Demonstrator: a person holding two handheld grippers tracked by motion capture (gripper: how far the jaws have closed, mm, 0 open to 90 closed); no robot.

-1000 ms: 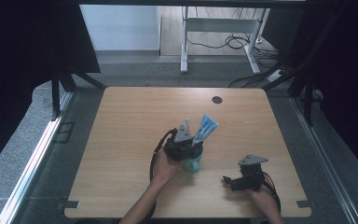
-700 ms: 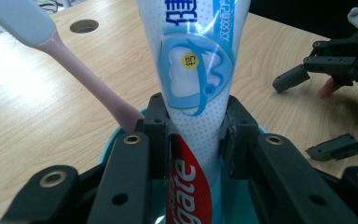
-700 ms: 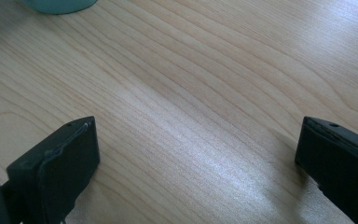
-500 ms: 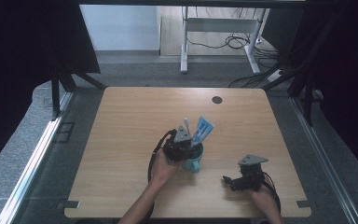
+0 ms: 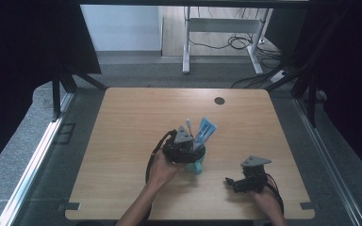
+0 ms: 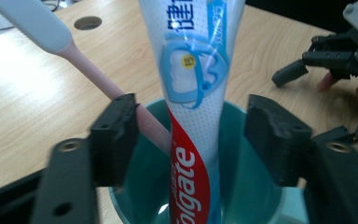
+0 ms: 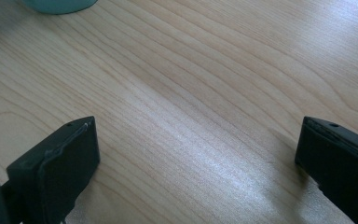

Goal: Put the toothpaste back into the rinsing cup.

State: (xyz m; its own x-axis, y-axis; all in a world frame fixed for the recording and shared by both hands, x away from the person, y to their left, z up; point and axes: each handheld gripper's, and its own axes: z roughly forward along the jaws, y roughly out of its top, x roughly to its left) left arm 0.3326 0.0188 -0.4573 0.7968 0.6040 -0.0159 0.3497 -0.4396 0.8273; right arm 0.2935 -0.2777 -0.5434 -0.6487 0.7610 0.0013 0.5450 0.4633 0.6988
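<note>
Our left gripper has just spread its jaws off the toothpaste tube, which stands in the teal cup at near centre beside the toothbrush. Placement looks done. Our right gripper rests wide, empty, near right.

One desk here, pale wood, with one round dark hole near its far edge. On it, one teal cup. Inside that cup, count them: one toothpaste tube, white, blue and red, and one toothbrush with a pink handle, so two things in the single cup. Two grippers on show: the left gripper at the cup, the right gripper apart on bare wood. Two hands, one on each.
</note>
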